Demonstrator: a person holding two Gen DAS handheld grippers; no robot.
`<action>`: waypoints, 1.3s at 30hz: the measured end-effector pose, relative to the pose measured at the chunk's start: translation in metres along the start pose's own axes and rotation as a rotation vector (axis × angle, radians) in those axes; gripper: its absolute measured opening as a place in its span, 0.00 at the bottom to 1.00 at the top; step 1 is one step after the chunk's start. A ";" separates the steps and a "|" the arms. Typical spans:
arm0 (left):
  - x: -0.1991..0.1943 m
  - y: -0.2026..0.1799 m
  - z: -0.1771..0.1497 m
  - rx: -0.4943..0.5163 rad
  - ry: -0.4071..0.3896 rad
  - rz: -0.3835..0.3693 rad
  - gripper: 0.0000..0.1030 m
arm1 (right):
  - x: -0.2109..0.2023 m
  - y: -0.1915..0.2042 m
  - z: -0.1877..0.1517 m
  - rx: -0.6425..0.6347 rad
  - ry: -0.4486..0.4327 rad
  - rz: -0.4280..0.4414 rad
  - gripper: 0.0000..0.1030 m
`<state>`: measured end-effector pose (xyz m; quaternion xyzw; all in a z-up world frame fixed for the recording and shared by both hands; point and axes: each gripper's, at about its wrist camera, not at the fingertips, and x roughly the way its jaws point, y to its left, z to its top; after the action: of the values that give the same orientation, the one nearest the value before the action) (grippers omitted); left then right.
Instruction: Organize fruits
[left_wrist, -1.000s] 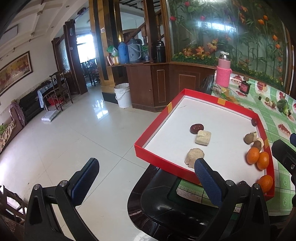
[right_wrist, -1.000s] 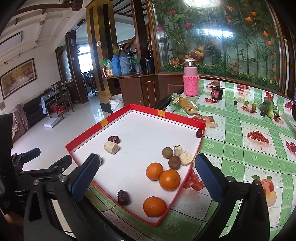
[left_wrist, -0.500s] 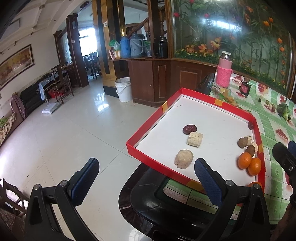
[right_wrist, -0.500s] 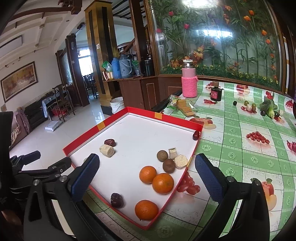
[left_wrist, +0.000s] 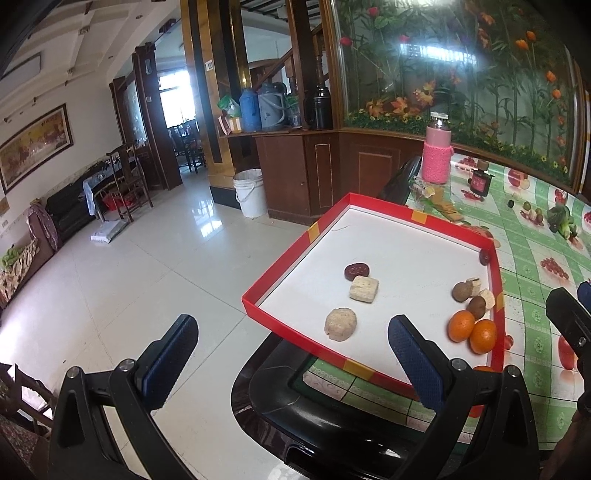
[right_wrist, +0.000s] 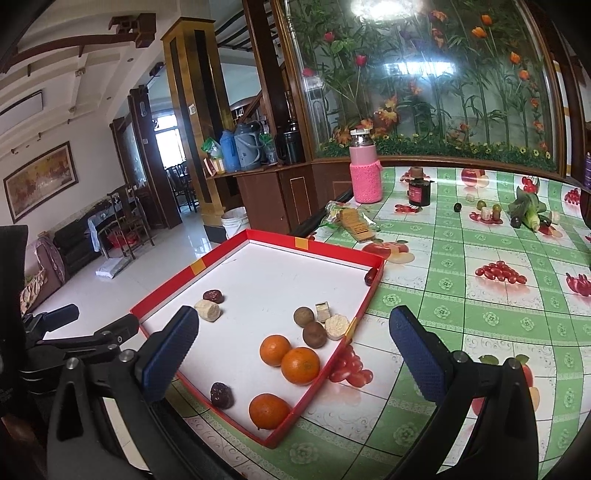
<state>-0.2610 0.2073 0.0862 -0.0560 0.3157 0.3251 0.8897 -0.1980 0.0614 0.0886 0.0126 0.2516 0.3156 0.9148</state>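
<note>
right wrist view: both grippers empty, fingers wide apart, above the near end of the red tray (right_wrist: 373, 291).
right gripper (right_wrist: 293, 356) hangs over the tray's near right corner w/ nothing between its blue pads (right_wrist: 417, 360); left gripper (left_wrist: 291, 356) sits off the tray's left edge, mostly over floor, pads also spread and holding nothing. tray on green fruit-print tablecloth (right_wrist: 480, 314), one corner overhanging the table edge. inside: two oranges (right_wrist: 290, 356) touching each other, third orange (right_wrist: 269, 410) near the front corner, dark date (right_wrist: 221, 395) just left of it. two brown round fruits (right_wrist: 310, 326) beside pale cake bits (right_wrist: 336, 325) by the right wall. another date (right_wrist: 213, 295) touching a pale piece (right_wrist: 208, 310) on the left side; one more date (right_wrist: 370, 276) at the far right corner. pink flask (right_wrist: 365, 173) well behind.
</note>
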 end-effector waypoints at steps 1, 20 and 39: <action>-0.002 -0.001 0.000 0.003 -0.006 0.002 1.00 | -0.002 -0.001 0.000 0.001 -0.003 0.001 1.00; -0.015 -0.007 -0.001 -0.002 -0.036 -0.026 1.00 | -0.021 -0.008 -0.001 0.004 -0.032 0.014 1.00; -0.003 0.013 -0.002 -0.012 -0.033 -0.046 1.00 | -0.006 0.023 0.001 -0.068 -0.010 -0.007 1.00</action>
<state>-0.2715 0.2149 0.0876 -0.0632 0.2977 0.3074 0.9016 -0.2141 0.0763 0.0962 -0.0178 0.2361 0.3207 0.9171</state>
